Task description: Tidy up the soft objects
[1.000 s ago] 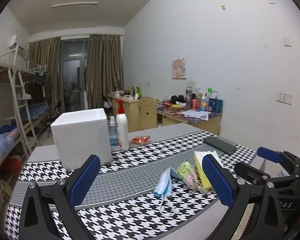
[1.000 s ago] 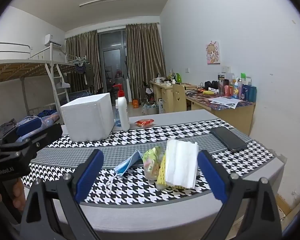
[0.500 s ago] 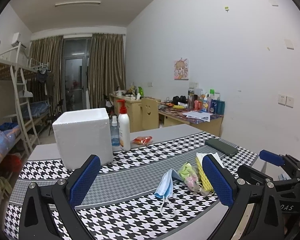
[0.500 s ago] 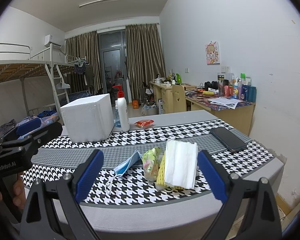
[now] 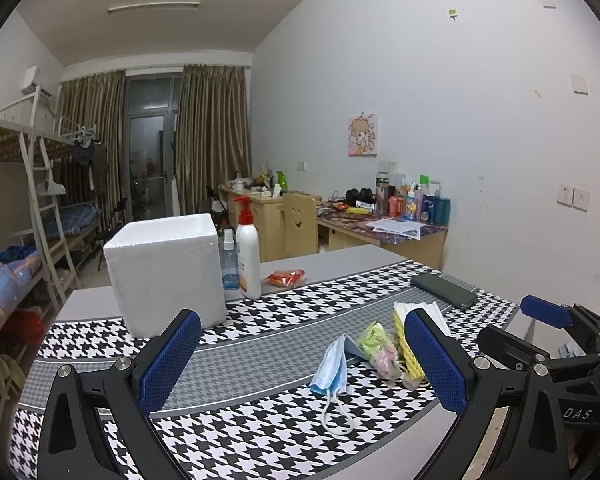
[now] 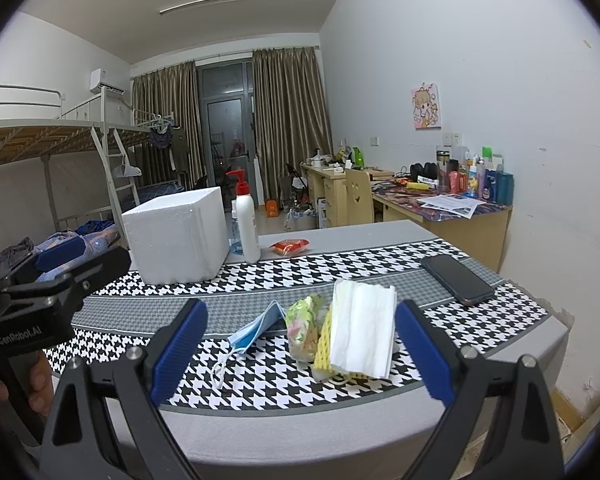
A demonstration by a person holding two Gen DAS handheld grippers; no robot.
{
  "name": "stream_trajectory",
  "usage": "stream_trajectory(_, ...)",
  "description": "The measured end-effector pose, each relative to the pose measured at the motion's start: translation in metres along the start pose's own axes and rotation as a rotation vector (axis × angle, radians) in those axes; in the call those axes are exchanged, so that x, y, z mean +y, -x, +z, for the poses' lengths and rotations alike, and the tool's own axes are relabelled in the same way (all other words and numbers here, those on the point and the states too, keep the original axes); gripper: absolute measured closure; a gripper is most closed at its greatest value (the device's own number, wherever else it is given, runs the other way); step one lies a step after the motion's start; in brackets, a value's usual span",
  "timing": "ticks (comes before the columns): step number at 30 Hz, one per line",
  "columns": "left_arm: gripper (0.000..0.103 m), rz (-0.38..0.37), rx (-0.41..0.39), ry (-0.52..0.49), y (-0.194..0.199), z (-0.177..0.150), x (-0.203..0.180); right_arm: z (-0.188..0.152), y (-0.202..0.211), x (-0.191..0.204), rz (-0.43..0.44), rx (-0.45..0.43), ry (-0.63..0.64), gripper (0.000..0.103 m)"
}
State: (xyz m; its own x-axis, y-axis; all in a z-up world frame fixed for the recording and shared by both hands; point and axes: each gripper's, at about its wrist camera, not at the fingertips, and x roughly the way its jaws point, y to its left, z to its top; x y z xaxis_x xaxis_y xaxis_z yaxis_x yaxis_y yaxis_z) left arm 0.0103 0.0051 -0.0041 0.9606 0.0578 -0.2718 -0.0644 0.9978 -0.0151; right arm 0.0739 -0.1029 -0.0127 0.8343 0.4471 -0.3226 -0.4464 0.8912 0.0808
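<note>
Soft objects sit bunched together near the front edge of the table, seemingly gathered within easy reach of both tools. From the left wrist view I count four: one blue face mask with its ear loop trailing toward the camera, one green floral pouch just beside it, one yellow sponge, and one white tissue stack mostly hidden behind a blue pad. The left gripper hovers with its jaws spread wide and empty, probably waiting to pick. Farther back stand one white foam box, likely where the items belong, two bottles, one red snack packet and one dark phone.

From the right wrist view the same four appear in a row, touching or overlapping: mask, pouch, sponge, tissue stack lying on top of the sponge. The right gripper is also spread apart, holding nothing, and frames the pile. One foam box, one pump bottle and one phone stand well apart from it.
</note>
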Motion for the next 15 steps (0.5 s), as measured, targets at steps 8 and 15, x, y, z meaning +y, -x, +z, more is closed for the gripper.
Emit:
stream_trajectory(8, 0.001, 0.006, -0.003, -0.008, -0.0008, 0.0005, -0.0021, 0.0007, -0.0018, 0.0002, 0.002, 0.005, 0.000, 0.006)
stream_trajectory(15, 0.001, -0.005, 0.010, -0.007, -0.0049, 0.0001, -0.0015, -0.0006, -0.0031, 0.0013, 0.002, 0.008, 0.000, 0.006)
